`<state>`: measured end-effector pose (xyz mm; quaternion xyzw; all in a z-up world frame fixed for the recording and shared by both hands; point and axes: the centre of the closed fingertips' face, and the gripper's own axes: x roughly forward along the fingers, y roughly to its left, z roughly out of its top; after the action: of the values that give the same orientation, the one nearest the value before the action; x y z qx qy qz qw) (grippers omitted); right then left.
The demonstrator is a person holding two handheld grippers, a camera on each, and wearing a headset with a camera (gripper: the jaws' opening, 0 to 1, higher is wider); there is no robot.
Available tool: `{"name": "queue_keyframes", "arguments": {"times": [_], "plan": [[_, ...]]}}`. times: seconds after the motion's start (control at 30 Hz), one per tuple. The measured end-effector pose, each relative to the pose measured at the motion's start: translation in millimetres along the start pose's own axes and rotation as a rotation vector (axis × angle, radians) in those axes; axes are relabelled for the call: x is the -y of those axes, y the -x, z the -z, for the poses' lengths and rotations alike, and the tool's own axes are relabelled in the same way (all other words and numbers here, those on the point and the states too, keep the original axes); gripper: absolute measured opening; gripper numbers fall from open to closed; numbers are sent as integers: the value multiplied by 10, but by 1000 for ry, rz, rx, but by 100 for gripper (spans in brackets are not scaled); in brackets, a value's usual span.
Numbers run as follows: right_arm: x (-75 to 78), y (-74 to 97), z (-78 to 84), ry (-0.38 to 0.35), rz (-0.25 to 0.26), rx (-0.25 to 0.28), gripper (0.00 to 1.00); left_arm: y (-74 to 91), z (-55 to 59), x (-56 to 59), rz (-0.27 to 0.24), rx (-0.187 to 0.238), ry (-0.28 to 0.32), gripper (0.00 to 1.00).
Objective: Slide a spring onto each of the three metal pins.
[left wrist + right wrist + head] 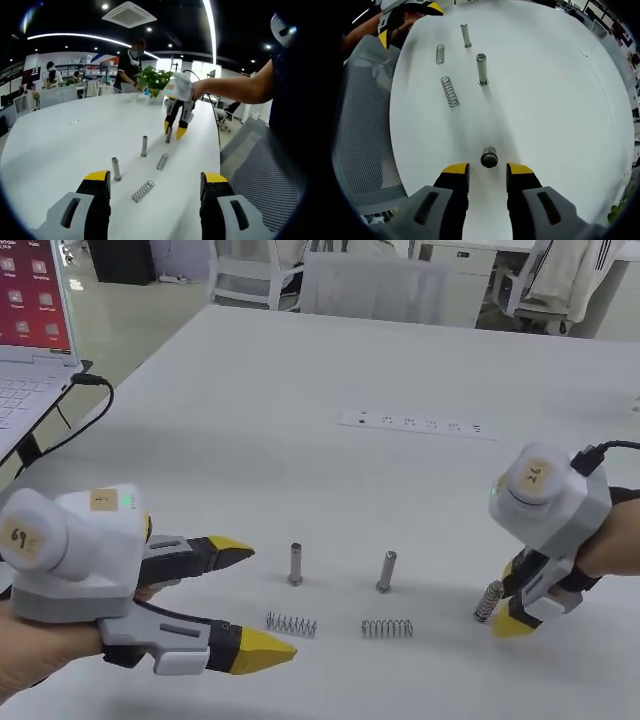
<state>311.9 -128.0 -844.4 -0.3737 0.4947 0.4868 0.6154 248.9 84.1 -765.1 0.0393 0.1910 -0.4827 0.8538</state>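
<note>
Metal pins: we count three. Left pin (295, 564) and middle pin (386, 571) stand bare; the third pin (489, 157), sleeved by a fitted spring (488, 601), shows its top alone. Springs: three; first loose spring (291, 623) and second loose spring (387, 627) lie flat. Left gripper (272, 601) jaws gape; right gripper (487, 169) jaws stand apart, just short of the third pin.

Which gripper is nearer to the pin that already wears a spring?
Right. The right gripper has the spring-covered pin just ahead of its open fingers. The left gripper is far off on the other side of the two bare pins.
</note>
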Motion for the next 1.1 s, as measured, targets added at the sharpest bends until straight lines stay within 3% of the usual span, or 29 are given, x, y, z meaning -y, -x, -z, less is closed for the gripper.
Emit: {"name": "queue_keyframes", "arguments": {"times": [0.43,1.1], "plan": [[-50,6,150,-29,2,-1,28,-10,13,14,4,-2,-2,69],[-350,20,185,-36,-20,15,28,-9,17,26,2,1,-3,69]]}}
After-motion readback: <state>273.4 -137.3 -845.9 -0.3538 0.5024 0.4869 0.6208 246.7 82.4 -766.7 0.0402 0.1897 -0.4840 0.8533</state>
